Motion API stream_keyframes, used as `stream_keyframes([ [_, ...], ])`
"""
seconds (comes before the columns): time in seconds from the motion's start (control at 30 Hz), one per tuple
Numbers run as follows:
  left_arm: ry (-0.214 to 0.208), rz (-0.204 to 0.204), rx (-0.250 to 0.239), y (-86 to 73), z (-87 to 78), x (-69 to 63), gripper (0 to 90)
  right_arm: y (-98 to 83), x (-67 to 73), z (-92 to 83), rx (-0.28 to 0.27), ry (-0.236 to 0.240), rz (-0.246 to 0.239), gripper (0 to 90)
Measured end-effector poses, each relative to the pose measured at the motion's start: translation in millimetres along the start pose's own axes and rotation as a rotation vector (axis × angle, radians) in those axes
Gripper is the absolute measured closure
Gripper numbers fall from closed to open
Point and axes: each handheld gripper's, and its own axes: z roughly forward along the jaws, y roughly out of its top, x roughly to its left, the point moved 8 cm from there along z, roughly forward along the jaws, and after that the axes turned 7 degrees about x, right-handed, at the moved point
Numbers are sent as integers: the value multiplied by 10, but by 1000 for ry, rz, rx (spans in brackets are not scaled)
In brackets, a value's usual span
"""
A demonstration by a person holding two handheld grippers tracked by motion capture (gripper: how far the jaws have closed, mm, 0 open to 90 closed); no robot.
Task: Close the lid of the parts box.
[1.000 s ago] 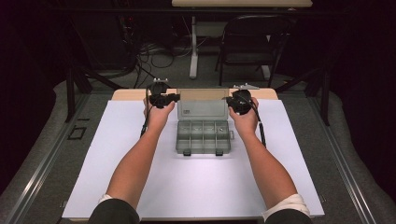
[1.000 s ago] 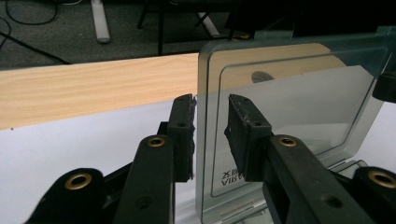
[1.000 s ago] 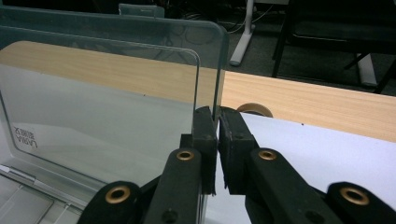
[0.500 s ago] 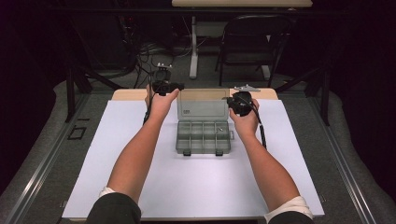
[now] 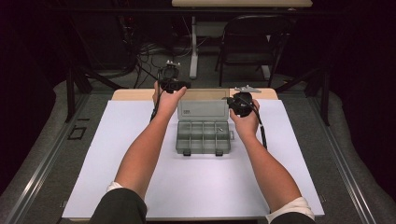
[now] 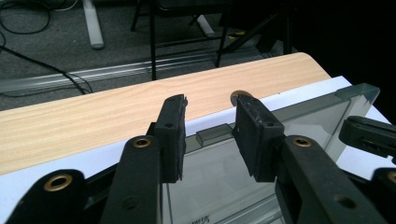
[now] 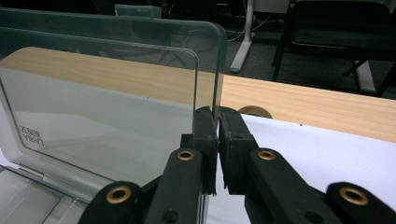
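Lid (image 7: 102, 107) clamped at its side edge between the right fingers (image 7: 204, 135), pressed tight on the clear plastic at lower middle of the right gripper view. Left fingers (image 6: 170, 135) released and apart, having just been opening and then easing in a touch. Nothing between them. Lid rim with its small latch tab just below the gap, lower centre of the left gripper view, not pinched.

Outward from there, in the high view: right gripper (image 5: 240, 103) at the lid's right edge, just right of centre. Left gripper (image 5: 172, 84) lifted above the lid's upper left corner, left of centre. Lid standing near upright at the far side of the box (image 5: 203, 137), mid-frame, on the white sheet (image 5: 140, 186) that covers the bench (image 6: 93, 126).

Probably a one-handed hold on the opened lid now, so:

- Keep the right pinch firm but square to the panel. Thin plastic will likely flex or slip under a twist.
- Move the lid only along its hinge arc, slowly. Avoid pulling sideways, which could drag the light box across the sheet.
- Bring the left gripper clear of the rim before any swing, or set it down on the box's near wall to steady it.
- Watch the compartments. A jolt may scatter the small part inside.
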Motion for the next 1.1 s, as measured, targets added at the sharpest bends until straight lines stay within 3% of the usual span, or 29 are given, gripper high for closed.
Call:
stream_keyframes([
  [0.27, -1, -9, -2, -11, 33, -28, 705, -6, 0, -2, -4, 4, 5, 862],
  [1.1, -1, 4, -33, -57, -19, -64, 714, -2, 6, -38, -3, 19, 6, 838],
])
